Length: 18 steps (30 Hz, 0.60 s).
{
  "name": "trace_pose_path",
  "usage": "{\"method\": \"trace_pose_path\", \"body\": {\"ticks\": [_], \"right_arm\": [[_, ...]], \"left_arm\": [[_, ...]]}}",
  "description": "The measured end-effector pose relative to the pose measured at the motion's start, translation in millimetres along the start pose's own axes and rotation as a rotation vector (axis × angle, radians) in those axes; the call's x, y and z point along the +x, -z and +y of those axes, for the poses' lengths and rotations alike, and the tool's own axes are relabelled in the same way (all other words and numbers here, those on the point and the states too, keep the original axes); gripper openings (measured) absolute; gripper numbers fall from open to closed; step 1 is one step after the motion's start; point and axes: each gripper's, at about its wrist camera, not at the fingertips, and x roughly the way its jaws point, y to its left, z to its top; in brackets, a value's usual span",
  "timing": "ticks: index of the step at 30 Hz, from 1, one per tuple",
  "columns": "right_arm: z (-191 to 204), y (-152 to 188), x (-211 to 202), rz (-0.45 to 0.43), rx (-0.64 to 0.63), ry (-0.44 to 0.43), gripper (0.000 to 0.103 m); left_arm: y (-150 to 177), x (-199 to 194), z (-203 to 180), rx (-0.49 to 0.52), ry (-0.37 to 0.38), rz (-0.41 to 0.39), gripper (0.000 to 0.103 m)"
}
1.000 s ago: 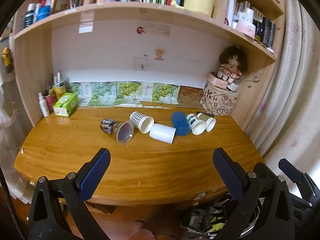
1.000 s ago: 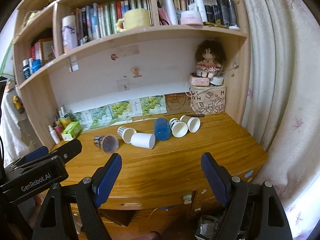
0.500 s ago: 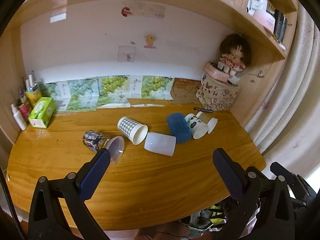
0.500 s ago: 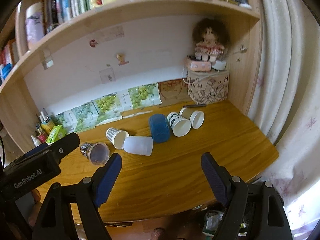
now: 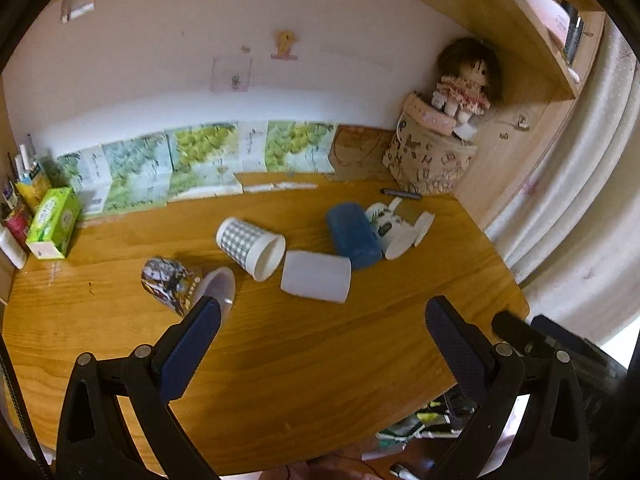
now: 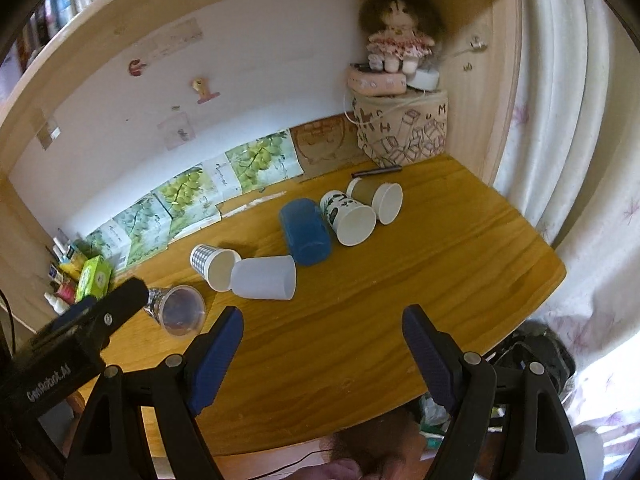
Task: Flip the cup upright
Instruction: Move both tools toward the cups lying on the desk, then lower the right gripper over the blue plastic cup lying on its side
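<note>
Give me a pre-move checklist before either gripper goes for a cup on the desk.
1. Left gripper open and empty: ok, fingers wide apart, nothing between them.
2. Right gripper open and empty: ok.
3. Cups needing a flip: not ok, all six lie on their sides: the clear printed cup, checked cup, white cup, blue cup, panda cup and brown cup.
4. Nearest target free to grasp: ok, the clear printed cup lies apart from the others, beside the left gripper's left finger.
5. Middle cups separated: cannot tell, the checked, white and blue cups look touching or overlapping.
6. Bare desk to stand a cup: ok.
</note>
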Motion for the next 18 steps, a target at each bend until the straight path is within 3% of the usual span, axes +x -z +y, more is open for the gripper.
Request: {"method": "trace_pose_path", "body": {"ticks": [9,18], "right_arm": [[-19.1,-17.3,24.3,0.082,0.166,-0.078,0.082],[-26.6,-41.0,62.6,0.182,0.205,-0.175,0.082]], "left_arm": [[10.5,15.5,15.7,-0.062,-0.009,0.094,0.102],[-0.4,34.4,18.8,-0.135,-0.011,0.120,0.102]]}}
